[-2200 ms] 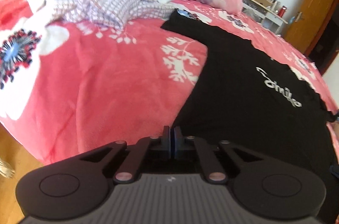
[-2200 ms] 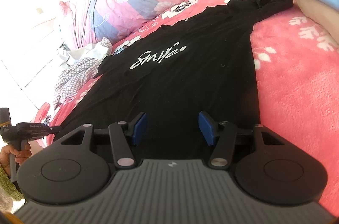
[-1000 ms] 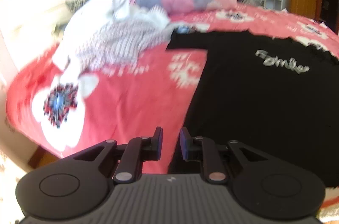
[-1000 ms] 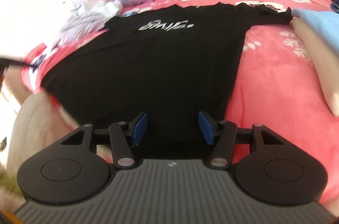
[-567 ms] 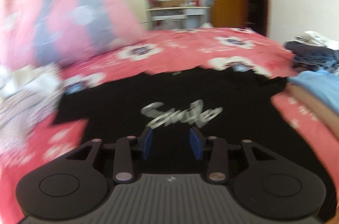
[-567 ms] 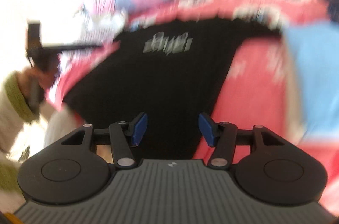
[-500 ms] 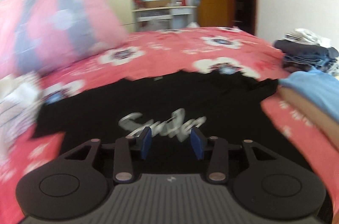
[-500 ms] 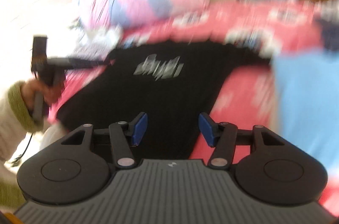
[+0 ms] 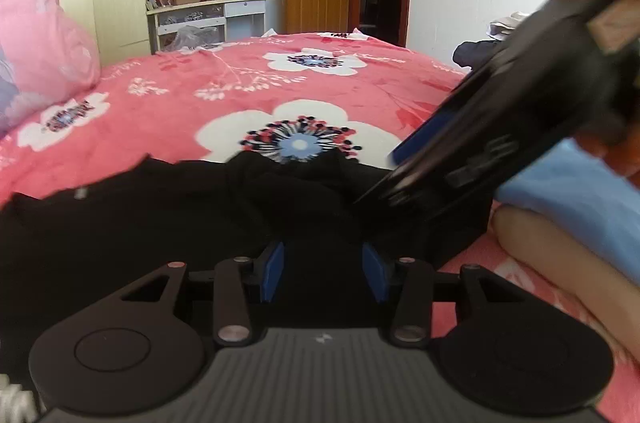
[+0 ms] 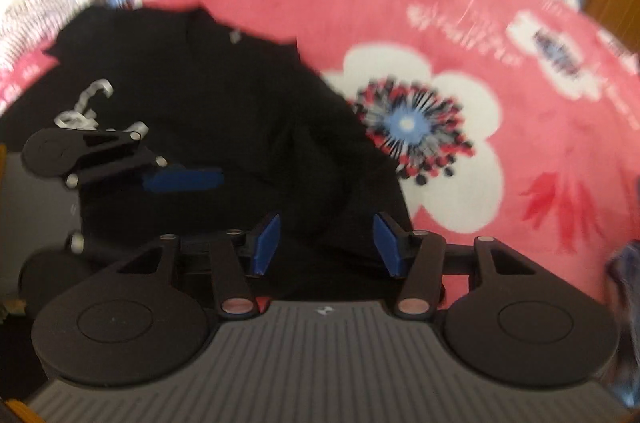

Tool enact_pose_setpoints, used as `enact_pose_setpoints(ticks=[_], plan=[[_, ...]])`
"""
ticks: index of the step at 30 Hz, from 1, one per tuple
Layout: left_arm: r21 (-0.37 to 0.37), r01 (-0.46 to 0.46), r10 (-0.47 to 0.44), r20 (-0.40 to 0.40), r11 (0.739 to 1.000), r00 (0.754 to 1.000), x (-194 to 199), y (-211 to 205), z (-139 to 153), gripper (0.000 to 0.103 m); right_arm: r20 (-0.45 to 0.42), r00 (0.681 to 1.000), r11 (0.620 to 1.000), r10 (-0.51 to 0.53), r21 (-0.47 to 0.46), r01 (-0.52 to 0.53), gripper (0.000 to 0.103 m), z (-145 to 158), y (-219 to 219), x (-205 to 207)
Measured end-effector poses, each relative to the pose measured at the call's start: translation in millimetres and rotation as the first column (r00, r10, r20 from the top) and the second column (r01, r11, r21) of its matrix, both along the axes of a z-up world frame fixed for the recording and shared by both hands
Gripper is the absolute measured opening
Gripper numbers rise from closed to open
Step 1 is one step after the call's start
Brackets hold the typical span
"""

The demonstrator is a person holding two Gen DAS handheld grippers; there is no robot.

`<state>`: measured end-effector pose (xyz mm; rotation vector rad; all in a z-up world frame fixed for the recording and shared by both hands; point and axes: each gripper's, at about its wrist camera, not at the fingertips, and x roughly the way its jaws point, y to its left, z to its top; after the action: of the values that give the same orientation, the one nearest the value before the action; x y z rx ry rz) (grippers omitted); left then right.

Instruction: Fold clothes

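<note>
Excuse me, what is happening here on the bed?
A person is folding clothes with a hand-held gripper in each hand. A black T-shirt lies flat on the pink flowered bedspread. Both grippers hover over its bunched sleeve. The left hand-held gripper is opening, the right hand-held gripper is closing, and neither pinches any cloth yet. Folded clothes wait beside the shirt.

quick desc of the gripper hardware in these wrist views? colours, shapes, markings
Both alike: the left gripper and right gripper have a grey ribbed body with a small white logo, round black discs either side, black linkage arms with silver pivot pins, and blue finger pads.
</note>
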<state>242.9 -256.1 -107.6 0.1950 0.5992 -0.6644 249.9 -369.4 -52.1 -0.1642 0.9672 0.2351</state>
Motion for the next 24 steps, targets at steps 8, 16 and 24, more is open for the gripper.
enact_pose_setpoints(ticks=[8, 16, 24], plan=[[-0.122, 0.026, -0.028, -0.017, 0.992, 0.999, 3, 11, -15, 0.049, -0.035, 0.985, 0.985, -0.169, 0.017, 0.17, 0.005, -13, -53, 32], [-0.161, 0.011, -0.025, -0.089, 0.987, 0.996, 15, 18, -20, 0.051, -0.024, 0.86, 0.851, -0.51, 0.134, 0.508, 0.008, -27, -141, 37], [-0.197, 0.056, -0.055, 0.012, 0.979, 0.998, -3, 22, -9, 0.051, -0.173, 0.87, 0.808, -0.462, 0.323, 0.493, 0.044, -19, -160, 13]])
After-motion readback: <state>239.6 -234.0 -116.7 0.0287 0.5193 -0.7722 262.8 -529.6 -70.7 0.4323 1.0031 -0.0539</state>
